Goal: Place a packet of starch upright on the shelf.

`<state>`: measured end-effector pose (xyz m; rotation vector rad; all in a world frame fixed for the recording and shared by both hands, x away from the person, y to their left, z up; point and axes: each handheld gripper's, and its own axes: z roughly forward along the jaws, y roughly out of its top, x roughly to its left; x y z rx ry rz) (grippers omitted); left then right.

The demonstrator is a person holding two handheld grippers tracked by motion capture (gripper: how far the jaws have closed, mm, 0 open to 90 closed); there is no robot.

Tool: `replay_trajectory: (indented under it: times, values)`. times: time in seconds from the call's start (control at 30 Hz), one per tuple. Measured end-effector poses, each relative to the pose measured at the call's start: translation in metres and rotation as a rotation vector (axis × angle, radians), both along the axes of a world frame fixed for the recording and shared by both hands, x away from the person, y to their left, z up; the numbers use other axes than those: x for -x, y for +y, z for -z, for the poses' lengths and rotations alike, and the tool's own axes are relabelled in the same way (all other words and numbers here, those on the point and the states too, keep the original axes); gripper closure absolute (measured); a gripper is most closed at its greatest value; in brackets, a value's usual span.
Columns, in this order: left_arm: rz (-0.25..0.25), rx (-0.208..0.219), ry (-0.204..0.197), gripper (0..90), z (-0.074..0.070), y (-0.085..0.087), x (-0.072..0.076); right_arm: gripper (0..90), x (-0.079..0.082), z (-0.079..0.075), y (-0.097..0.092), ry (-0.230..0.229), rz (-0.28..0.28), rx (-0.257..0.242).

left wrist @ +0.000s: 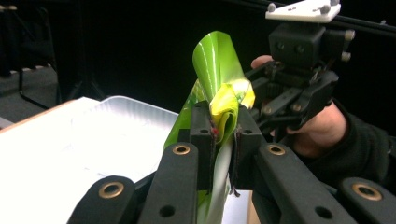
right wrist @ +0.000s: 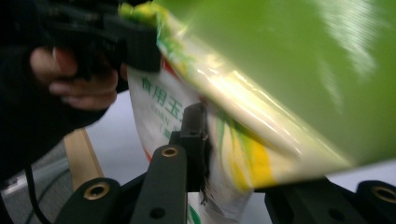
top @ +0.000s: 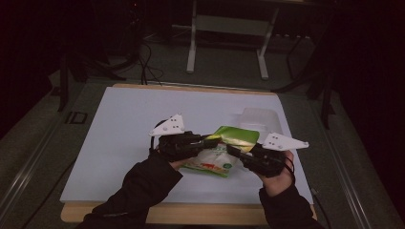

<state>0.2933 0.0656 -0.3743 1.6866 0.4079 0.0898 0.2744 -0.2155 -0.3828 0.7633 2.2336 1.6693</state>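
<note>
A green and white plastic bag [top: 228, 144] hangs above the white table top [top: 129, 124], held between both grippers. My left gripper [top: 213, 139] is shut on a folded green-yellow edge of the bag [left wrist: 218, 60]; in the left gripper view its pads [left wrist: 203, 133] pinch that fold. My right gripper [top: 235, 151] comes in from the right, and the bag [right wrist: 280, 70] lies between its jaws. One pad [right wrist: 195, 126] presses on the printed white face. The bag hides the other jaw.
A shallow silvery tray [top: 258, 117] stands on the table just behind the bag, also in the left gripper view [left wrist: 126, 109]. A wooden strip edges the table's near side [top: 191, 214]. A metal frame [top: 224, 43] stands on the dark floor beyond.
</note>
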Motion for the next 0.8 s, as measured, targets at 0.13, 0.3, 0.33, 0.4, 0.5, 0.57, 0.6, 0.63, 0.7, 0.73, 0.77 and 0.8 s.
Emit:
replay_trajectory:
  times: [0.13,0.3,0.33,0.4,0.5,0.57,0.6,0.63,0.7,0.73,0.77,0.8]
  values:
    - [-0.011,-0.002,0.007,83.1,0.0,-0.002,-0.002,78.9,-0.002,-0.008,-0.004,0.017,0.025,-0.023]
    - [0.012,0.001,-0.002,82.6,-0.002,-0.002,-0.005,84.5,0.002,-0.019,-0.006,0.002,0.017,0.009]
    - [0.017,0.002,-0.004,82.6,-0.003,-0.002,-0.005,84.5,0.002,-0.019,-0.006,0.002,0.017,0.009]
    - [0.029,0.009,-0.015,82.3,-0.006,-0.002,-0.004,84.5,0.004,-0.022,-0.007,-0.006,0.009,0.015]
    - [0.04,0.018,-0.019,73.0,-0.01,0.0,-0.005,84.6,0.005,-0.029,-0.01,-0.019,-0.003,0.008]
    - [0.018,0.017,-0.015,59.6,-0.012,0.002,-0.004,84.5,0.005,-0.033,-0.012,-0.035,0.009,0.02]
    - [0.011,0.019,-0.017,55.9,-0.013,0.004,-0.002,84.6,0.005,-0.035,-0.013,-0.039,0.014,0.018]
    - [0.016,0.023,-0.013,52.4,-0.014,0.005,-0.001,84.6,0.004,-0.037,-0.016,-0.041,0.019,0.016]
    - [0.011,0.018,-0.014,42.6,-0.015,0.008,0.003,84.6,0.002,-0.04,-0.021,-0.041,0.033,0.007]
    - [0.01,0.016,-0.011,37.6,-0.015,0.009,0.003,84.6,0.001,-0.041,-0.024,-0.04,0.04,0.001]
    - [0.008,0.014,-0.011,34.0,-0.014,0.011,0.004,84.6,0.0,-0.042,-0.027,-0.043,0.047,-0.002]
    - [-0.003,0.015,-0.008,30.4,-0.013,0.013,0.004,84.6,-0.001,-0.044,-0.03,-0.048,0.056,-0.006]
